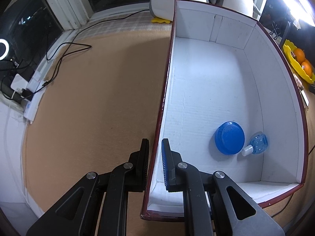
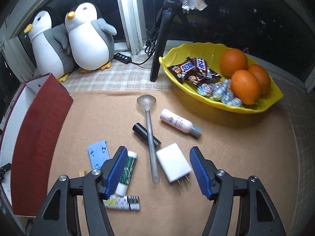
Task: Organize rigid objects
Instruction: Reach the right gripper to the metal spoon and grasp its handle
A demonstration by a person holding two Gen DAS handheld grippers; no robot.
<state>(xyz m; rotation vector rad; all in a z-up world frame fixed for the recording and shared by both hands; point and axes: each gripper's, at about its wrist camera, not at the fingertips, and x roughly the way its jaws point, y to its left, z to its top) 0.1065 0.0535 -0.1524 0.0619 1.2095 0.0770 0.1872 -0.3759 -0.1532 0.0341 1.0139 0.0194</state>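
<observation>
The left gripper [image 1: 154, 153] is being held clamped on the near left wall of the box [image 1: 208, 82], one finger outside the wall and one inside. Within the box, at about four o'clock from that grip, a blue round lid [image 1: 229, 137] is lying on the white floor, with a small clear blue bottle [image 1: 257, 144] touching it on the side towards three o'clock.

In the right wrist view, the right gripper [image 2: 156, 169] is being held with its jaws apart over the tan mat [image 2: 236, 147]; nothing is being pressed by the pads. Between the fingers a white charger plug [image 2: 173, 162] and the handle of a metal spoon [image 2: 150, 135] are lying. A green tube [image 2: 127, 172] is lying beside the left finger, with a patterned lighter [image 2: 123, 202] nearer, at seven o'clock. Farther out, a black cylinder [image 2: 145, 132] is being crossed by the spoon, and a pink bottle [image 2: 178, 122] is lying at one o'clock. A yellow bowl [image 2: 196, 92] with oranges [image 2: 244, 86] is standing beyond.
</observation>
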